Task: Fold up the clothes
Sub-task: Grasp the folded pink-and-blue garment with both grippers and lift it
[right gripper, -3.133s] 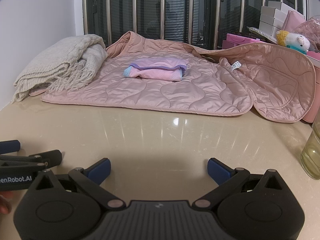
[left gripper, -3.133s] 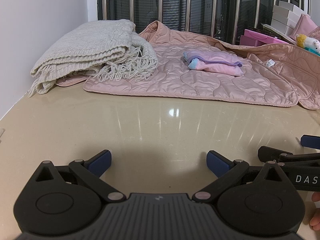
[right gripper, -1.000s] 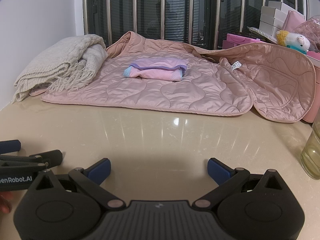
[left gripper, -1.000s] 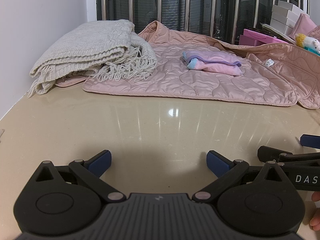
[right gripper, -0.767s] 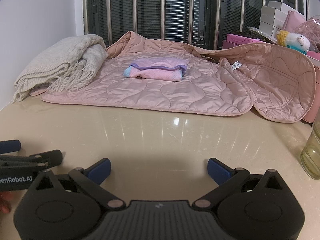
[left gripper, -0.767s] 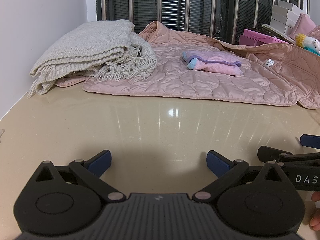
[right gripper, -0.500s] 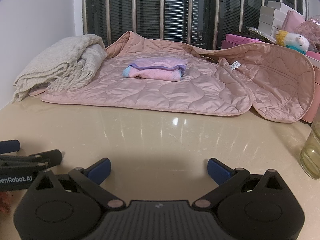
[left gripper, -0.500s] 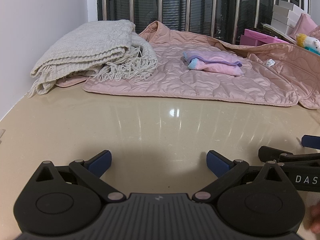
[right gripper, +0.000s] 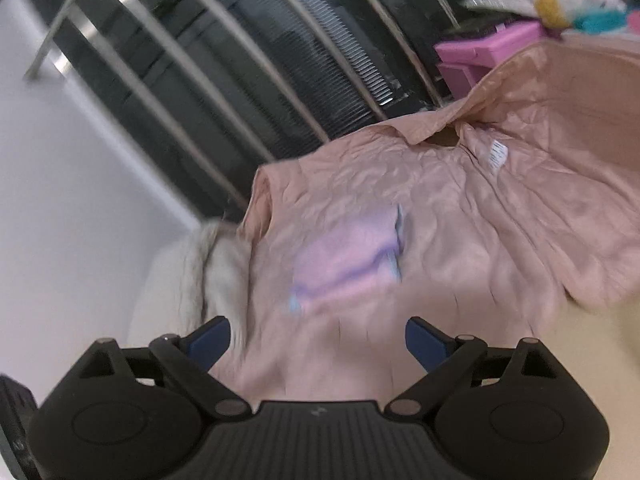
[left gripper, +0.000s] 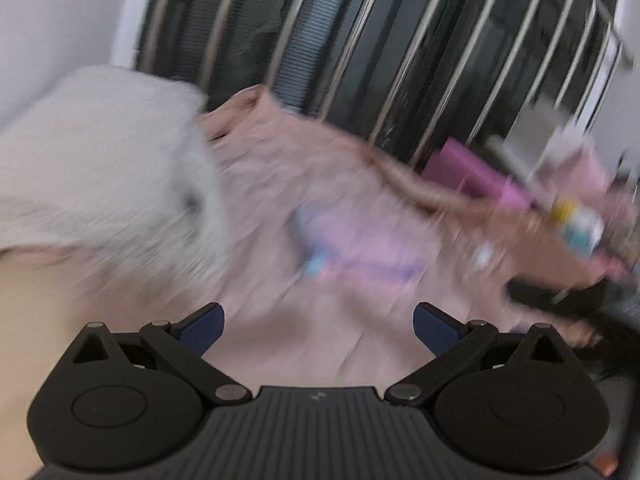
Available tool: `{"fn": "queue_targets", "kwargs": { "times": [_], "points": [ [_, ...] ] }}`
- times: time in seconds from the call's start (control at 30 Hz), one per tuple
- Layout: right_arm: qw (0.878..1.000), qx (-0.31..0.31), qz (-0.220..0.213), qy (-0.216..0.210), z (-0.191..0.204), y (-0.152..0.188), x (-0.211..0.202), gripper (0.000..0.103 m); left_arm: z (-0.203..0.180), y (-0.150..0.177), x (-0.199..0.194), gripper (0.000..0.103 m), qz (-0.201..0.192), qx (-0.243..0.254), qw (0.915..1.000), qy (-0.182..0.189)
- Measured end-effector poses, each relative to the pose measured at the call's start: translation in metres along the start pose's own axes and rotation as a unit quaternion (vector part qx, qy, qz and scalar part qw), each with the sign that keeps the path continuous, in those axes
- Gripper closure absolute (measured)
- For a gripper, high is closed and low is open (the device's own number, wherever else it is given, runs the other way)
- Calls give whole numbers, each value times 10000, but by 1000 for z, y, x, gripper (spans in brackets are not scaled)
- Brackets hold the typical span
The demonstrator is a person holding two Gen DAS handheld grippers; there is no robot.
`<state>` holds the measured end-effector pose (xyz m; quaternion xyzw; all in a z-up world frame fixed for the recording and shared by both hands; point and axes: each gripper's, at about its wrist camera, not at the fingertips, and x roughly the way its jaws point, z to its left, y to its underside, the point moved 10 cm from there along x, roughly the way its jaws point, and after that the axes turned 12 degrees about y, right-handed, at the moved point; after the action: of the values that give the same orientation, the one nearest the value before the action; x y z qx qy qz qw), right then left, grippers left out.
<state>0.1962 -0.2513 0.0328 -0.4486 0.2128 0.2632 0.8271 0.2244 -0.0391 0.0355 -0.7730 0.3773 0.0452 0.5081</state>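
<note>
My left gripper (left gripper: 316, 316) and right gripper (right gripper: 318, 334) both have jaws wide apart, empty. The small pink folded cloth (right gripper: 346, 260) sits mid-frame on the pink quilted jacket (right gripper: 460, 216), ready to grab.

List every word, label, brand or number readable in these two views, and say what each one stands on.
No text can be read in either view.
White sewn-in tag on the pink quilted jacket: faint dark marks, too small and blurred to read.
Small embossed logo mark, no letters, on the left gripper body; likewise the right gripper.
</note>
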Motion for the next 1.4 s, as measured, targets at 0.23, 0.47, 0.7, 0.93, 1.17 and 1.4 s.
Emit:
{"fn": "queue_targets", "kwargs": {
  "times": [0.23,0.47,0.7,0.93,1.17,1.4],
  "points": [
    [9925,867,840,216,-34,-42,120,35,39,-17,124,1,839,-908,9920,-248],
    [9940,75,919,590,-26,-45,182,90,55,-23,171,92,730,-1595,9838,358],
    [9956,-845,284,300,16,-57,127,95,18,-51,108,99,81,-1458,9858,828],
    [9884,-1396,-576,-189,79,-78,-19,96,-80,-98,-16,100,-753,-633,9834,1525],
    [9741,-1555,-1353,-930,126,-93,-195,95,-197,-141,-190,100,-1880,281,9581,2143],
    [9607,-1833,-1584,-1352,144,-75,-283,90,-253,-136,-262,100,-2170,772,9494,2137]
  ]
}}
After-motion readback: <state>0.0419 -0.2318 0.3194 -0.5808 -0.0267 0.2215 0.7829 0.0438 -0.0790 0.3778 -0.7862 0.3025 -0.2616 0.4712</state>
